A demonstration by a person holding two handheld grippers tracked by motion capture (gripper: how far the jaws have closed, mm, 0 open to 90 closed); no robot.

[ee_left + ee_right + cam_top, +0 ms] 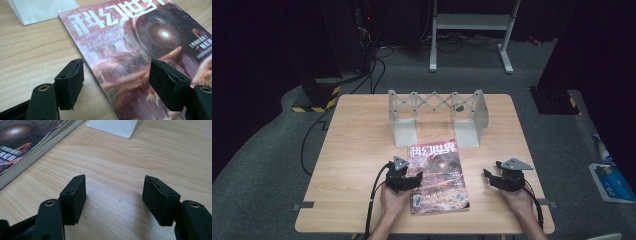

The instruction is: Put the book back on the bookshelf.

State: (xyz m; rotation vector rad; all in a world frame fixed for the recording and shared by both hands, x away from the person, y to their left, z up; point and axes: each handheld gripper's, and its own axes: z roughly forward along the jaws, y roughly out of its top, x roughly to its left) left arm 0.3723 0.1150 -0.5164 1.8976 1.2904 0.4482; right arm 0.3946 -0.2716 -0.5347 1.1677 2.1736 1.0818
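**Tongs at the magazine, both sets open**

Left tongs (411, 181) hang over the left edge of the glossy red-covered magazine with white characters in its title (438, 175). In the left gripper view the left tongs (116, 82) stand with jaws spread, one pad over bare wood, the other over the cover; the magazine (140, 47) edge runs between them and neither pad presses on it. Right tongs (488, 175) rest just right of the magazine, apart from it. In the right gripper view the right tongs (115, 195) are spread wide with bare wood between the pads.

Magazine lies flat on the light wooden table (357, 145), near the front edge, just in front of the grey metal expanding bookend rack (437, 115). Rack stands upright at the table's far middle.
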